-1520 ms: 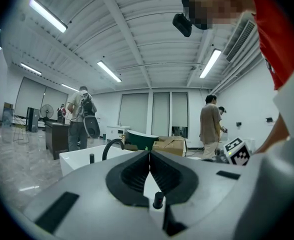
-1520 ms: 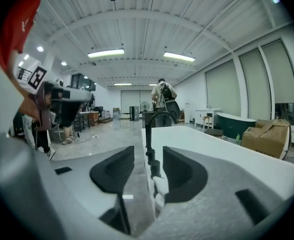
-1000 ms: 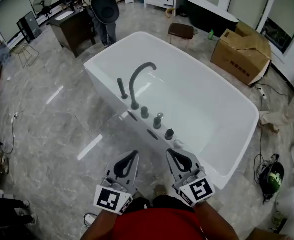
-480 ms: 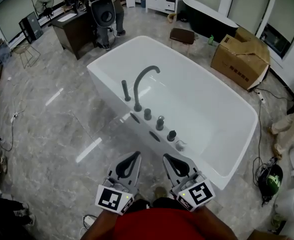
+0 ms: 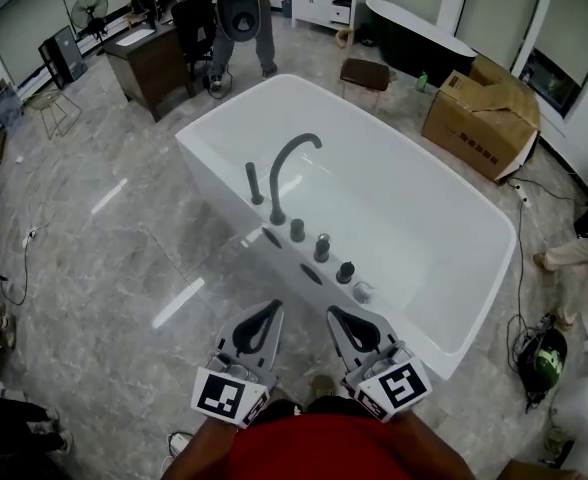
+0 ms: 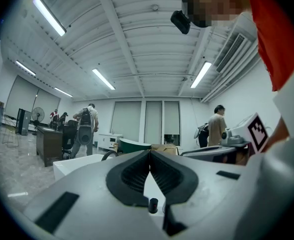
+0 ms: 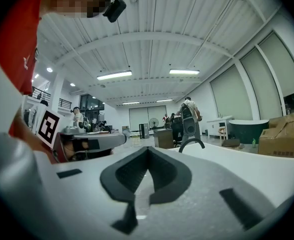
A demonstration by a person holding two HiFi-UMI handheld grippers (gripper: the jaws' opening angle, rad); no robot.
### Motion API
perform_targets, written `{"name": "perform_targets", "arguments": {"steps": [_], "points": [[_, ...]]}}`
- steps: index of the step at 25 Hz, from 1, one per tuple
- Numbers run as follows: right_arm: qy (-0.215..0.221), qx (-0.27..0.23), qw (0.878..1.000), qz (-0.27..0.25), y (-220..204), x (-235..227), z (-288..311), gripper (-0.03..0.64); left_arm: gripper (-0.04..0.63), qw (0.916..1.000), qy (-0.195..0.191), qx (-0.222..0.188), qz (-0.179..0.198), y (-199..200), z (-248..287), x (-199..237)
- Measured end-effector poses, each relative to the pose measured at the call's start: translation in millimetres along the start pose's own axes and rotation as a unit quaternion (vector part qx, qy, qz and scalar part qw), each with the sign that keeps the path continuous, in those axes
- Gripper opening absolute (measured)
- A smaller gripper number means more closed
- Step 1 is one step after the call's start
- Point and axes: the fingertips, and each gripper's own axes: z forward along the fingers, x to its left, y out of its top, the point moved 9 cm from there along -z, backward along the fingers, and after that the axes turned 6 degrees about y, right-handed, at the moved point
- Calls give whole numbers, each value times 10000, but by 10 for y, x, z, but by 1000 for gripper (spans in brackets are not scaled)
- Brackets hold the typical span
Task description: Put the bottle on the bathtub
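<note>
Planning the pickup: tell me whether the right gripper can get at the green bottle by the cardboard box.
Probably not from here. The right gripper, shut and empty, is this side of the bathtub; the green bottle stands beyond it.

A cardboard box [image 5: 484, 111] lies by the right edge of the floor [image 5: 94, 228], a brown stool [image 5: 364, 71] left of it, a dark desk [image 5: 159, 63] toward the far left corner.

both grippers, left gripper [image 5: 257, 325] and right gripper [image 5: 354, 330], closed, empty, side by side.
</note>
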Motion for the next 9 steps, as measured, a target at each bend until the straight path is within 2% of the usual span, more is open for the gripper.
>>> {"name": "perform_targets", "arguments": {"steps": [9], "points": [[-137,7,9999,51,-63,-77,-46,5,11,10000,57,-32,9,7,30,14]]}}
